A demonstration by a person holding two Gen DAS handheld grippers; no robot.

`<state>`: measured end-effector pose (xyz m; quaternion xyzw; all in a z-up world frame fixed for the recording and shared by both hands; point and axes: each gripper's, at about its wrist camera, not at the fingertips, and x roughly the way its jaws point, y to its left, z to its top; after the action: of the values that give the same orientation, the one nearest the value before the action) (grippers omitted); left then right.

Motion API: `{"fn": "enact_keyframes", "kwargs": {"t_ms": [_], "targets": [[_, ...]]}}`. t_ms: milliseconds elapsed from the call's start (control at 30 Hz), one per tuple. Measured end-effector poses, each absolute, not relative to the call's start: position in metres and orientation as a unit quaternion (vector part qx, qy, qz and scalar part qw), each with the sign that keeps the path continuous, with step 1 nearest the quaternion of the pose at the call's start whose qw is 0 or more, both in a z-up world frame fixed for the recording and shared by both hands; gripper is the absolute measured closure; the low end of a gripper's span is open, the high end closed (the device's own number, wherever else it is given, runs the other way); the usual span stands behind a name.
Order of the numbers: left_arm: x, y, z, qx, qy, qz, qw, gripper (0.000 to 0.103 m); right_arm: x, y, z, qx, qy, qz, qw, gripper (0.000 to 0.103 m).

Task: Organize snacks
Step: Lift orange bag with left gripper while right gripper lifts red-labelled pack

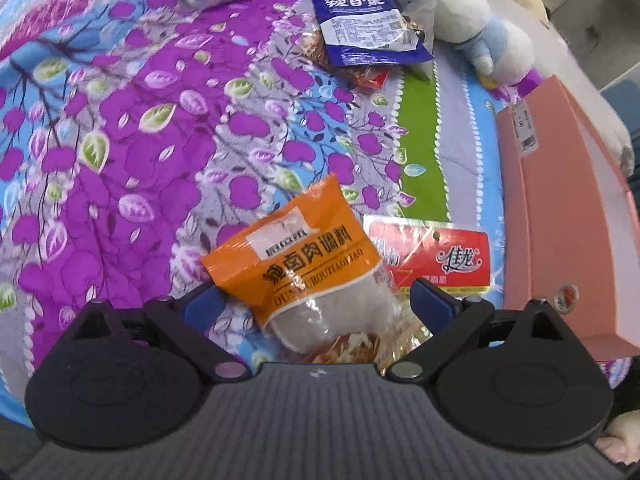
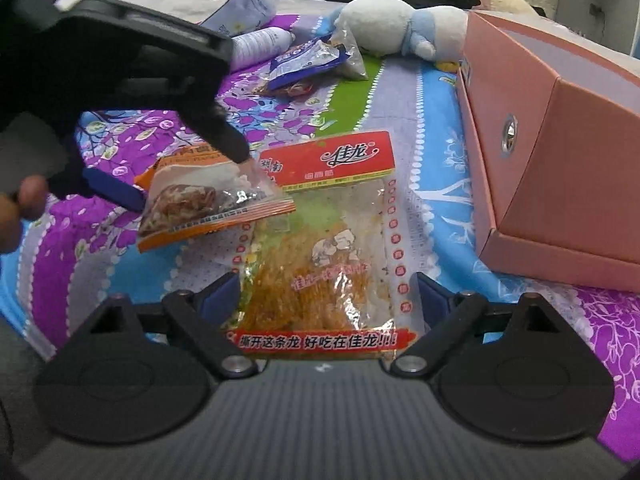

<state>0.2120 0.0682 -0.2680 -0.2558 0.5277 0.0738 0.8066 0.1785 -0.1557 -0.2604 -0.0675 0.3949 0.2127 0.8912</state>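
Right wrist view, near first: your right gripper (image 2: 322, 294) is spread wide, nothing pinched. The red-header noodle packet (image 2: 320, 248) lies flat on the floral bedspread (image 2: 120, 264) right between the two blue pads. Its long axis runs straight up the frame, in line with your fingers, and its bottom red strip sits closest to the lens. So the pads flank the packet's long side edges; closing would squeeze it across its width.

Above that, centre left of the same frame, your left gripper (image 2: 176, 176) comes in from the upper left, with the orange seasoning pouch (image 2: 208, 204) between its fingers. That pouch overlaps the noodle packet's upper left corner. In the left wrist view the pouch sits bottom centre, tilted, orange end pointing to the upper left, clear end nearest the lens. The blue pads stand to either side; one looks close to the edge, but I cannot tell if it presses. Call it released, straddling.

Right of both, the pink box (image 2: 560, 152) stands open, nearer your right hand, probably the drop spot.

Far, top centre: the blue snack bag (image 2: 304, 62), a white bottle (image 2: 260, 44) and a plush toy (image 2: 392, 24), well apart from both claws.
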Motion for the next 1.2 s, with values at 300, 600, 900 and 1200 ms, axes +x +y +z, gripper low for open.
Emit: {"fn": "enact_keyframes", "kwargs": {"t_ms": [300,600,900,1200], "targets": [[0.232,0.051,-0.277,-0.185,0.545,0.107,0.811,0.004,0.178,-0.148,-0.261,-0.094,0.397,0.24,0.881,0.005],[0.228,0.06,-0.276,-0.171,0.533,0.084,0.824,0.018,0.18,-0.153,-0.252,-0.071,0.394,0.25,0.882,0.041],[0.213,0.08,-0.268,-0.207,0.516,0.066,0.828,0.028,0.178,-0.151,-0.247,-0.082,0.388,0.242,0.885,0.052],[0.203,0.093,-0.246,-0.212,0.493,0.049,0.842,0.03,0.183,-0.162,-0.235,-0.063,0.383,0.209,0.898,0.053]]}}
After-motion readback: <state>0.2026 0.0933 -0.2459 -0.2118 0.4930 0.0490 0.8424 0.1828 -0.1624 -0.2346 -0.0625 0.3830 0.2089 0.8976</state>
